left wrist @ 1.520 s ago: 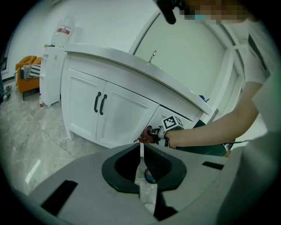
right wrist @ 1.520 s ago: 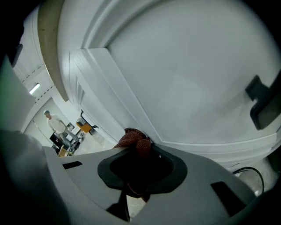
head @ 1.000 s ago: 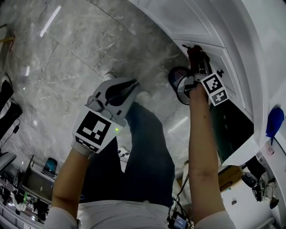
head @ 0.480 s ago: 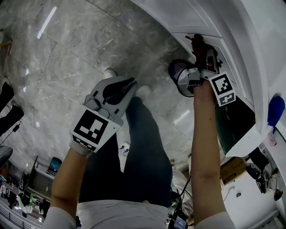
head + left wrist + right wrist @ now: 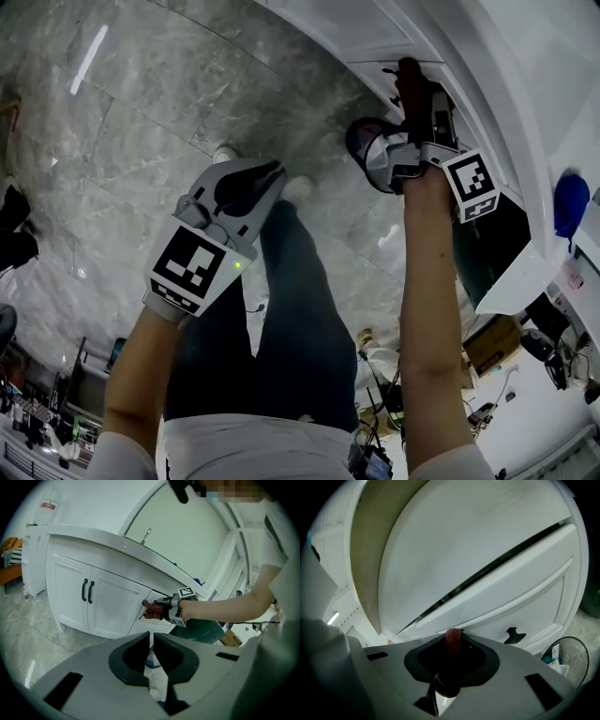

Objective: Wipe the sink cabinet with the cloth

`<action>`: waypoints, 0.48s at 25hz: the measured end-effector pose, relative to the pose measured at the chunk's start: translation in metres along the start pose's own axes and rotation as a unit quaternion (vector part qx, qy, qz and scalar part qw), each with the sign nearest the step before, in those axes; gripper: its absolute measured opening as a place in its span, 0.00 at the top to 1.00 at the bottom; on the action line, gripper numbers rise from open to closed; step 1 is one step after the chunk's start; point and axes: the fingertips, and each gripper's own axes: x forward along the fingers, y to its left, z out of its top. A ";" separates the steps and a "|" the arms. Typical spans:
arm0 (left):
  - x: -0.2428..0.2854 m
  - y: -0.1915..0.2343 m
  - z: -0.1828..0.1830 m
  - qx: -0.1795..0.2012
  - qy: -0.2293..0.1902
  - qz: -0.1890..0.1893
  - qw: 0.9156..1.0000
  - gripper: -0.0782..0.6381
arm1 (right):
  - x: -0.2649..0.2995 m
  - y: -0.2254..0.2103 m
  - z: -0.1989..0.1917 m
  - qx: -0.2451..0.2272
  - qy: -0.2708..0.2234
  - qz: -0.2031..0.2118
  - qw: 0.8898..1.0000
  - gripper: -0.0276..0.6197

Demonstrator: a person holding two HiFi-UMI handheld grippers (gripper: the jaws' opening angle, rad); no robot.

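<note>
Left claw (image 5: 151,638): jaws together, nothing between; held back over the floor (image 5: 141,122) (idle, out of the way).
Right claw (image 5: 453,645): clamped on cloth (image 5: 453,635), its rolled end protruding so fabric meets the panel.
Sink cabinet (image 5: 454,536): cloth tip touches drawer front (image 5: 511,602).

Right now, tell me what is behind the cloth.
The sink cabinet's white drawer front. The right gripper clamps the cloth; the patch behind its tip is covered.
</note>
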 end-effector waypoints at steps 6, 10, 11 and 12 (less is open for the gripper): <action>-0.001 -0.010 0.001 0.009 0.005 -0.010 1.000 0.87 | -0.007 0.032 0.010 0.002 -0.012 0.038 0.999 0.85; 0.001 -0.018 0.000 0.016 0.011 -0.014 1.000 0.87 | -0.012 0.036 0.016 0.004 -0.016 0.045 0.999 0.85; 0.002 -0.020 0.000 0.017 0.011 -0.014 1.000 0.87 | -0.014 0.033 0.018 0.006 -0.019 0.045 0.999 0.85; 0.003 -0.022 0.000 0.019 0.012 -0.015 1.000 0.87 | -0.016 0.030 0.021 0.007 -0.021 0.044 0.999 0.85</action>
